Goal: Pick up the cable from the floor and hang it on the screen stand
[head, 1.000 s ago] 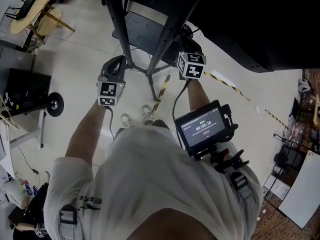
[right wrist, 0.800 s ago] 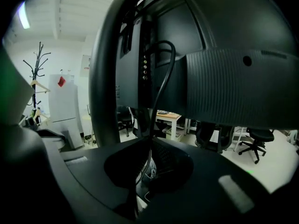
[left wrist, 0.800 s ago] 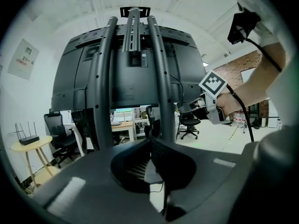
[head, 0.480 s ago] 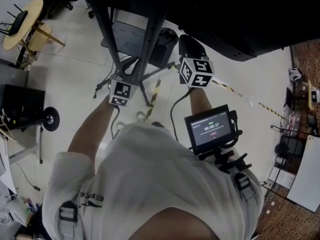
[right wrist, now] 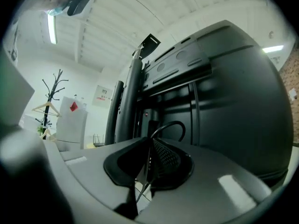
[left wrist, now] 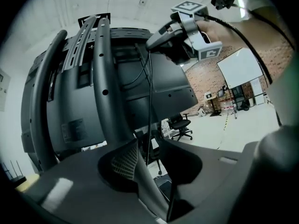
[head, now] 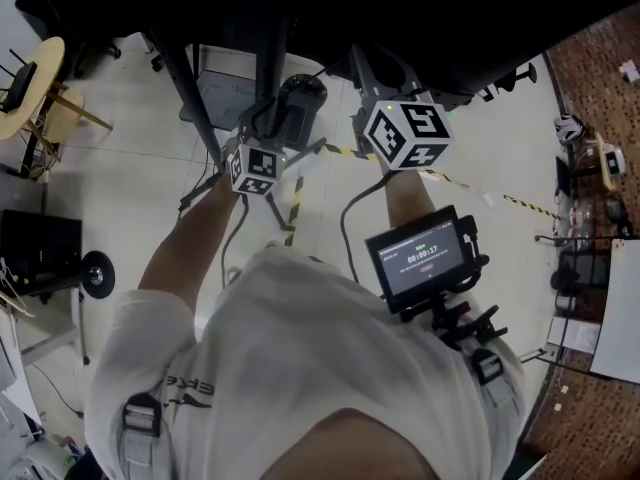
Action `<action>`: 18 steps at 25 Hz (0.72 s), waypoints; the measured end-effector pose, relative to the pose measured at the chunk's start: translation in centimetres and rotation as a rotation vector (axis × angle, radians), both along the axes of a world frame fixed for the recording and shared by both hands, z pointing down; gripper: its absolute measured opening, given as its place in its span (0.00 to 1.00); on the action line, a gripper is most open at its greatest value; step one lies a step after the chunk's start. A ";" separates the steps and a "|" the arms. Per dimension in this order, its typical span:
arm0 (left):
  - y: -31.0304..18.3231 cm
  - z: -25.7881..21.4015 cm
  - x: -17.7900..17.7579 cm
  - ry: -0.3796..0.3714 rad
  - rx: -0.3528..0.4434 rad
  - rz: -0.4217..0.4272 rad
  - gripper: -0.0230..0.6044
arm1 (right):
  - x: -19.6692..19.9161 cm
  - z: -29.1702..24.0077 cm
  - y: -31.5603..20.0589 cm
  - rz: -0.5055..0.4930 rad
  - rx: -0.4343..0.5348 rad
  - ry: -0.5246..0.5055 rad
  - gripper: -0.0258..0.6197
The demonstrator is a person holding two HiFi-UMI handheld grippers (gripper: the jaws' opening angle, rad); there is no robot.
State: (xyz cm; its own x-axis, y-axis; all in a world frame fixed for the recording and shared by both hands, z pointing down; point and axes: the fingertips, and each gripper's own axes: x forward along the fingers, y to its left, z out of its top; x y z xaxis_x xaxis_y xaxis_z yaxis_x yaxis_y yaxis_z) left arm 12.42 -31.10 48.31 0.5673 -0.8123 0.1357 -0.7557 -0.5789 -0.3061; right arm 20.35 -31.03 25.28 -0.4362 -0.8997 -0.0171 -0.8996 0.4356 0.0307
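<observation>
The screen stand's dark column [left wrist: 100, 78] and the back of its screen [left wrist: 159, 83] fill both gripper views. The thin black cable [left wrist: 150, 101] hangs straight down in front of the screen and passes through my left gripper [left wrist: 147, 158]. Its jaws are opening, with a gap beside the cable. My right gripper [right wrist: 149, 166] is higher up, shut on the same cable [right wrist: 171, 125], which loops up just past its pads; its jaws are easing slightly. In the head view both marker cubes, left [head: 252, 168] and right [head: 405, 133], are raised under the dark screen.
The stand's legs [head: 190, 103] spread on the pale floor, crossed by a yellow-black tape strip [head: 290, 203]. A round wooden table [head: 30, 78] and a black box [head: 35, 248] stand at the left. An office chair [left wrist: 180, 125] is behind the stand. A small monitor [head: 420, 253] rides on my chest.
Both grippers have moved forward and up, in under the screen. The left one has shifted right, closer to the stand's column.
</observation>
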 end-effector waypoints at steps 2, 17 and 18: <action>-0.9 -0.5 0.4 -0.007 0.019 -0.004 0.22 | 0.3 -1.3 -0.1 -0.005 0.007 -0.026 0.11; -0.9 -1.8 9.4 -0.136 0.040 -0.013 0.23 | 6.2 -8.8 2.9 -0.028 0.000 -0.048 0.08; -1.0 -1.4 9.9 -0.145 0.032 -0.009 0.23 | 6.2 -8.9 3.0 -0.031 -0.002 -0.045 0.08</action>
